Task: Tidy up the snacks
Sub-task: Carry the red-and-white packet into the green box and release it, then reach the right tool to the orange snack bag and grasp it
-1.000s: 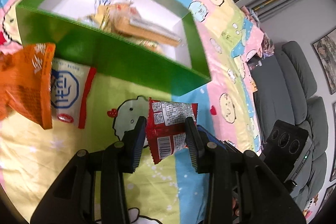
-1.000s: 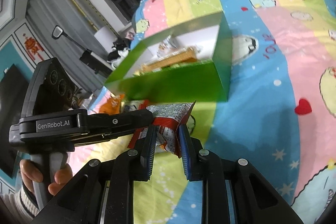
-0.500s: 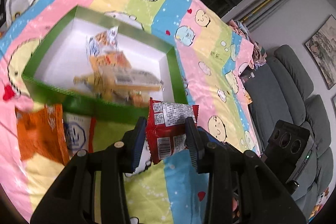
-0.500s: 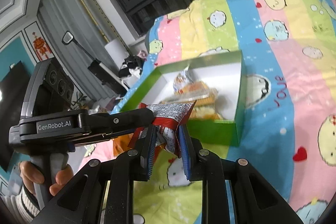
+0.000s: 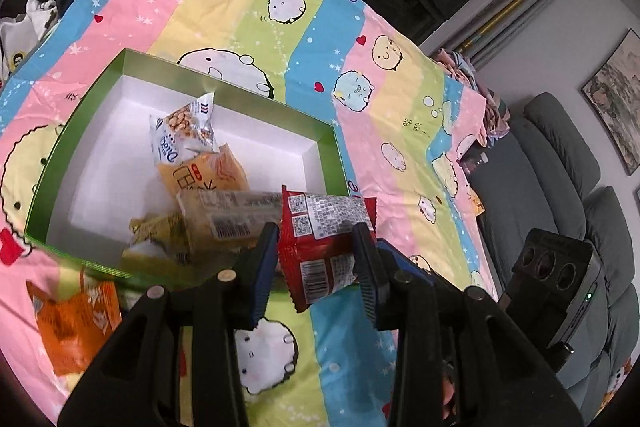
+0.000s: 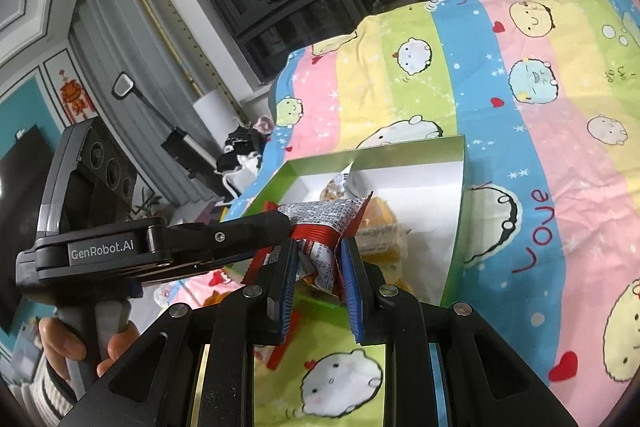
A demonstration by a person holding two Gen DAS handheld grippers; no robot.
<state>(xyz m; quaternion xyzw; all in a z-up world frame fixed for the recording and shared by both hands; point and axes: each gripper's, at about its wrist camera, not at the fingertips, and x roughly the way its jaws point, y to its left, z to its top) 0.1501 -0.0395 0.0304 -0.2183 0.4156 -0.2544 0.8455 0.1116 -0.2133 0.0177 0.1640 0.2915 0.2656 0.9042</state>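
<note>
A red packet [image 5: 326,247], light and crinkly, is pinched by both hand-held grippers [image 5: 316,267] [image 6: 320,277] near the green box [image 5: 52,163].

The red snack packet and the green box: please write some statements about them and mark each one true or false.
1. Both grippers grip the red snack packet at once. True: the left gripper and the right gripper are each shut on it.
2. The green box is empty. False: several snack packets lie inside it.
3. The inside of the green box is white. True.
4. The orange packet lies inside the green box. False: it lies outside, on the striped bedsheet.
5. The red snack packet rests on the bedsheet. False: it is held up in the air.
</note>
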